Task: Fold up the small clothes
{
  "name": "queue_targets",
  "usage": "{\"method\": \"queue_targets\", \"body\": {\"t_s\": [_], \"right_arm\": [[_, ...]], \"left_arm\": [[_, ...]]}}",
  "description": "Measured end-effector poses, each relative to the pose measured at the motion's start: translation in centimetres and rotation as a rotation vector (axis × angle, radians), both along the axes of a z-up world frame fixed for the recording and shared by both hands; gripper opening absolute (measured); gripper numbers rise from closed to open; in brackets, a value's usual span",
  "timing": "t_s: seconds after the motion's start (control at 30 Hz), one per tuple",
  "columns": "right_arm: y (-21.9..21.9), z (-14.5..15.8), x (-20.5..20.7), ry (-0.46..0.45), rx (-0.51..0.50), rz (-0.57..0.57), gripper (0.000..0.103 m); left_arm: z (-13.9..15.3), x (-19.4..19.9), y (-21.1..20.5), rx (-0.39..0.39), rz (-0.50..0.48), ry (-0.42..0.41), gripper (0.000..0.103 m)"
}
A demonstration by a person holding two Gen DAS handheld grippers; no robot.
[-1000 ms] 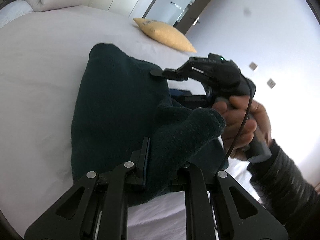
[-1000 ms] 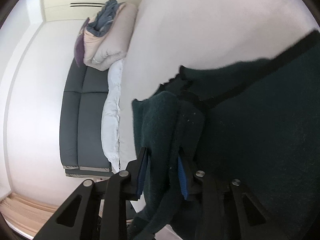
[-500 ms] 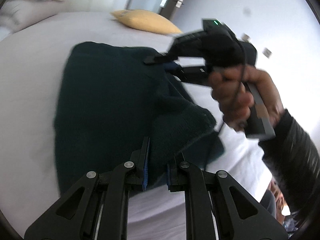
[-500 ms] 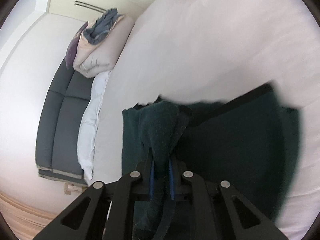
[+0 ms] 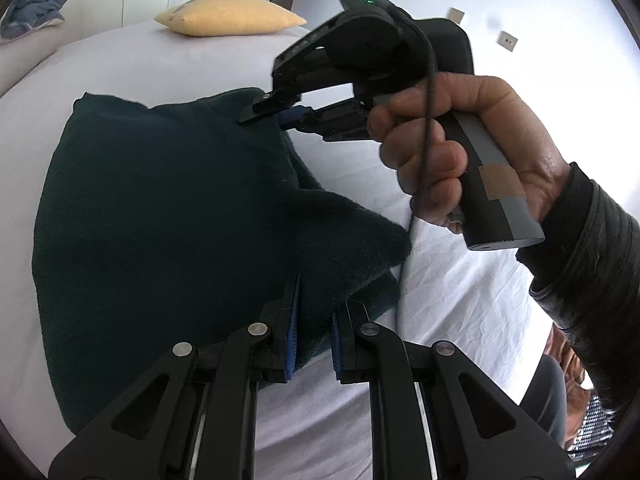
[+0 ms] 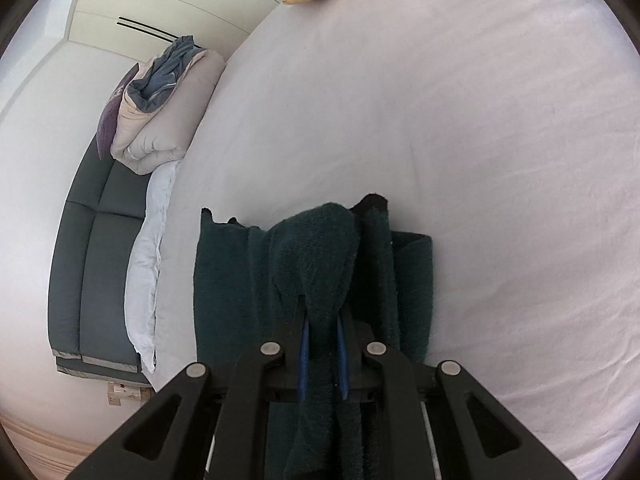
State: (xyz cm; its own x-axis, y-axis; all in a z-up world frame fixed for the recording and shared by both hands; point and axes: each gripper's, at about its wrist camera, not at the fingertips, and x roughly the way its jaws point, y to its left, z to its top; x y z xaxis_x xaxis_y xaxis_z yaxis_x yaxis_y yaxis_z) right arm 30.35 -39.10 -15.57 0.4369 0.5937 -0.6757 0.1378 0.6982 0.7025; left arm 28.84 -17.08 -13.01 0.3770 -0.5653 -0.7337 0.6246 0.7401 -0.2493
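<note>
A dark green knitted garment (image 5: 160,220) lies on the white bed sheet (image 5: 160,60), partly folded over itself. My left gripper (image 5: 314,312) is shut on a bunched near corner of it. My right gripper (image 5: 276,118), held in a hand, is shut on the garment's far edge in the left wrist view. In the right wrist view the right gripper (image 6: 322,320) pinches a thick fold of the garment (image 6: 312,256) between its blue pads, and cloth hangs down between the fingers.
A yellow pillow (image 5: 228,14) lies at the bed's far end. A folded beige duvet with blue clothes (image 6: 164,108) sits on a grey sofa (image 6: 92,264) beside the bed. The person's sleeved arm (image 5: 580,248) is at the right.
Both grippers have carried the garment's edge across, so the garment now lies narrower and doubled. The right gripper has risen and come closer to the left one.
</note>
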Motion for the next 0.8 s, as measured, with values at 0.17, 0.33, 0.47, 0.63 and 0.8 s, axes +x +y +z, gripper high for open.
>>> {"method": "queue_targets", "body": {"t_s": [0.17, 0.33, 0.47, 0.63, 0.8], "right_arm": [[0.0, 1.1, -0.7, -0.027, -0.023, -0.008, 0.013], [-0.4, 1.1, -0.7, -0.015, -0.031, -0.035, 0.013], [0.1, 0.0, -0.5, 0.012, -0.047, -0.034, 0.014], [-1.0, -1.5, -1.5, 0.009, 0.048, -0.063, 0.018], [-1.2, 1.3, -5.8, -0.020, -0.125, -0.111, 0.043]], "left_arm": [[-0.1, -1.6, -0.1, 0.005, -0.024, -0.017, 0.012], [0.0, -1.7, -0.2, 0.007, -0.043, -0.028, 0.012], [-1.9, -1.6, -0.9, 0.058, -0.046, -0.021, 0.015], [-1.6, -3.6, 0.5, 0.044, -0.103, -0.032, 0.044], [0.1, -6.5, 4.9, -0.030, -0.159, -0.010, 0.072]]}}
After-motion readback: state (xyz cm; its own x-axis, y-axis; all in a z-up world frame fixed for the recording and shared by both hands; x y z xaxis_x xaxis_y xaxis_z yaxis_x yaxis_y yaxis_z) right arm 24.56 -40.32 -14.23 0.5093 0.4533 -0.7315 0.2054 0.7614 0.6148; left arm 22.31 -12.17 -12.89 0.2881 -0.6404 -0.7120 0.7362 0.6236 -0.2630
